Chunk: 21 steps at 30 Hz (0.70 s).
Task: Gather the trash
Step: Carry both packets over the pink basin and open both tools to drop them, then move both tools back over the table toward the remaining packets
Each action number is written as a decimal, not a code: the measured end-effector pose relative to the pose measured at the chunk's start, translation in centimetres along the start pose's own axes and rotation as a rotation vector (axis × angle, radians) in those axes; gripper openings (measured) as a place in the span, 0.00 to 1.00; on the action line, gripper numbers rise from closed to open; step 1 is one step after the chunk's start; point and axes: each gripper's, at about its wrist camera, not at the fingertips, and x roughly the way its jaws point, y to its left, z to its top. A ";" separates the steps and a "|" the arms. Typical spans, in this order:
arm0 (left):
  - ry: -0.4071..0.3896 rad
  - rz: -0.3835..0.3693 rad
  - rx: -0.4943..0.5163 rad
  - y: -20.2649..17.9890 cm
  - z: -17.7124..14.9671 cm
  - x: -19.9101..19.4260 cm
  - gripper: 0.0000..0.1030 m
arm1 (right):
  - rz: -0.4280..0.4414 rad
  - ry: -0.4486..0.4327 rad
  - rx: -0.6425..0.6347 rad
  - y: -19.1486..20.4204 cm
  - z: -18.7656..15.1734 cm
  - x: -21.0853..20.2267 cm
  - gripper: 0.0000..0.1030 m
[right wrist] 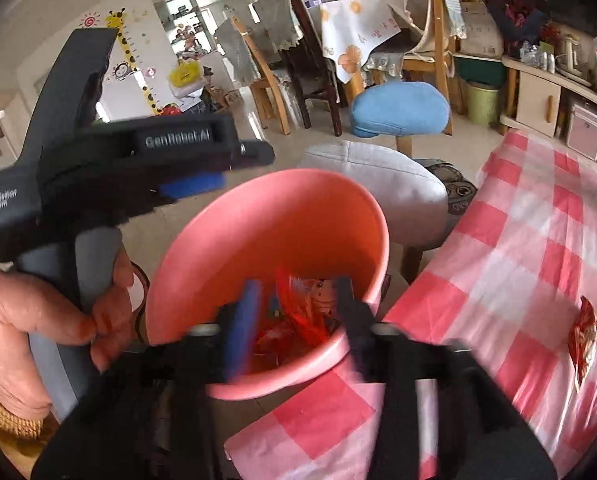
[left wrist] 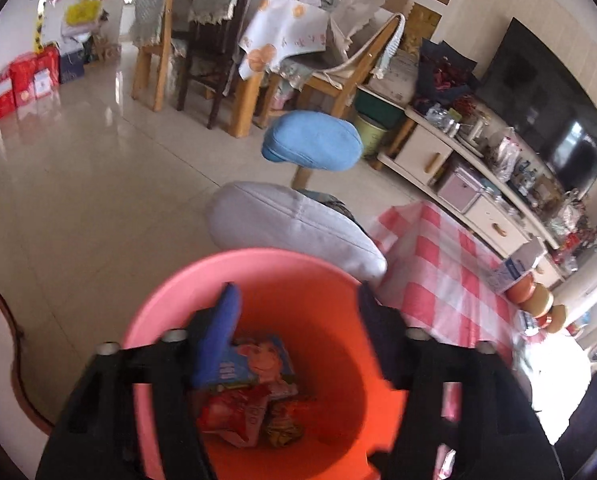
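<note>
Now both grippers, left gripper (left wrist: pixel 298 296) and right gripper (right wrist: pixel 298 292), hang open and empty over the pink bin (right wrist: pixel 202 236); one red wrapper (right wrist: pixel 586 332) remains on the checked tablecloth (right wrist: pixel 530 240), lying lengthwise, nearer the right

Checked tablecloth (right wrist: pixel 530 248) bearing red wrapper (right wrist: pixel 586 340)

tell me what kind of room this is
Most likely a home living and dining room: a dining table with wooden chairs, a TV on a low cabinet, and a checked tablecloth beside a pink bin.
</note>
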 end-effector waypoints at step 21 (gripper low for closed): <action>-0.059 -0.126 0.129 -10.0 -2.0 -4.6 0.91 | -0.396 -0.189 -0.012 -6.1 -3.3 -13.0 0.86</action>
